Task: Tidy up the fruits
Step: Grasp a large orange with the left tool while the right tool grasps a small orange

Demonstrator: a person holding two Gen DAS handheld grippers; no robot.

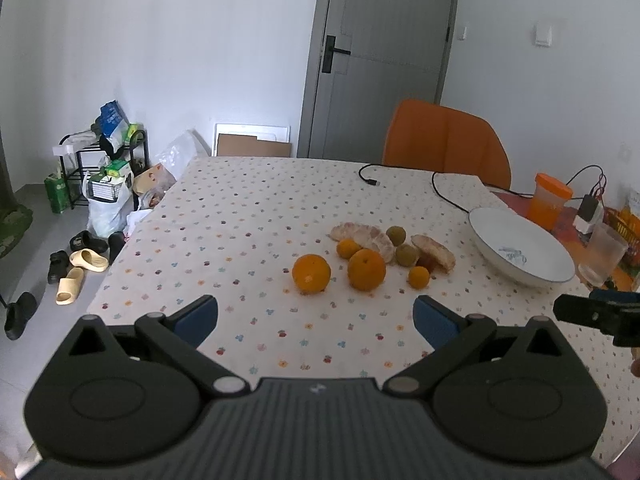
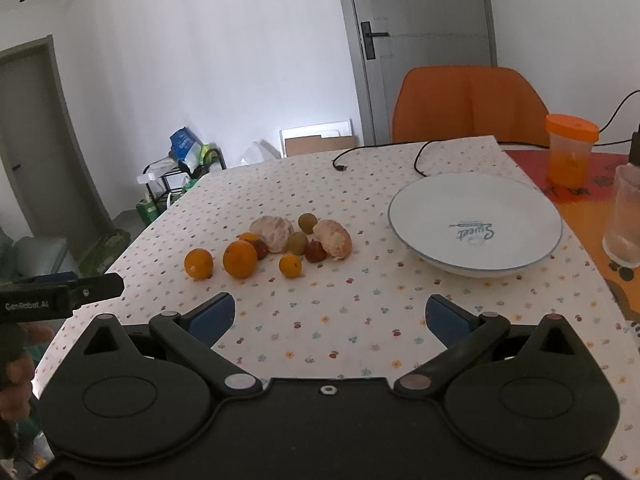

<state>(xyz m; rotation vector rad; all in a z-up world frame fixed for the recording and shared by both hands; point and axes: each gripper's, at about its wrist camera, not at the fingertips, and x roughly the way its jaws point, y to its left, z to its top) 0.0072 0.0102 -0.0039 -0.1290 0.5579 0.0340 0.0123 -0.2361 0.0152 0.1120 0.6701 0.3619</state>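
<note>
Fruits (image 2: pixel 276 250) heaped mid-table on flowered tablecloth (image 2: pixel 328 320), left of empty white plate (image 2: pixel 476 226). Two red fruits (image 2: pixel 316 251) plain only from right wrist; mostly hidden behind oranges (image 1: pixel 338 272) from left wrist. Left gripper (image 1: pixel 316 322) spread wide, holding nothing; right gripper (image 2: pixel 330 318) likewise. Orange cup (image 2: pixel 570 148), clear glass (image 2: pixel 624 216), black cable (image 2: pixel 376 152) nearby. Beyond: orange chair (image 2: pixel 468 100), grey door (image 2: pixel 420 40), slippers (image 1: pixel 78 272) on floor.

The left gripper (image 1: pixel 316 322) hangs wide apart at frame bottom over the dotted tablecloth (image 1: pixel 240 216). Oranges (image 1: pixel 311 274), peeled segments (image 1: pixel 362 236) and small green fruits (image 1: pixel 406 255) cluster mid-frame; a white plate (image 1: pixel 520 246) sits right.
</note>
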